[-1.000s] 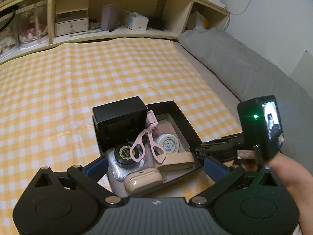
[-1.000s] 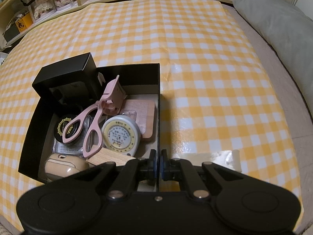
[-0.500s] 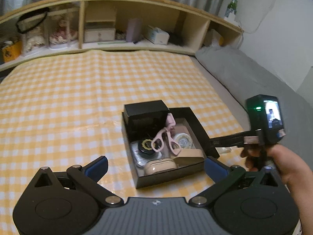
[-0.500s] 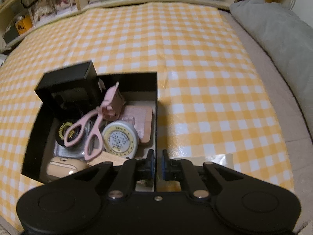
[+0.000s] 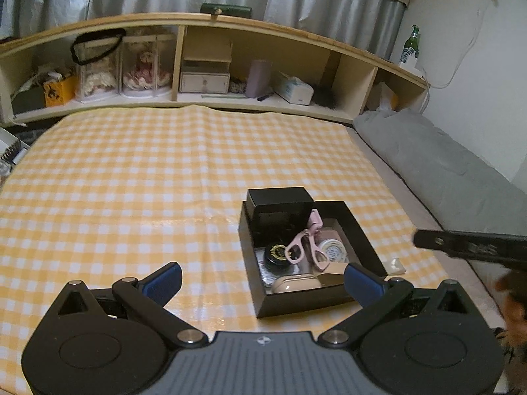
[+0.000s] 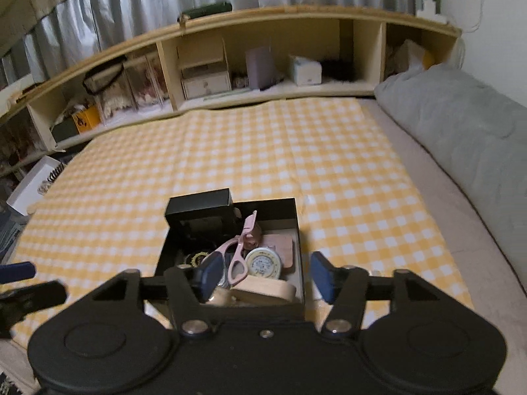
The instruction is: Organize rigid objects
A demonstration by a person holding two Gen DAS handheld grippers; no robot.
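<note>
While the black box [image 6: 298, 230] sat near the cloth's [image 5: 131, 181] right edge, packed with pink scissors [image 6: 242, 247], a round tin [image 6: 263, 261] and a smaller black box [image 6: 201, 212], both claws hung above it: the left gripper [image 5: 262, 278] spread wide and empty, the right gripper [image 6: 263, 273] opening with nothing between its pads. Sorting looked finished; any next move called only for lifting clear of the walls. Open cloth lay left and far.

Dim, warm indoor light — soft glare on the checkered cloth [image 5: 210, 220], fisheye-bent edges, slight motion blur.
</note>
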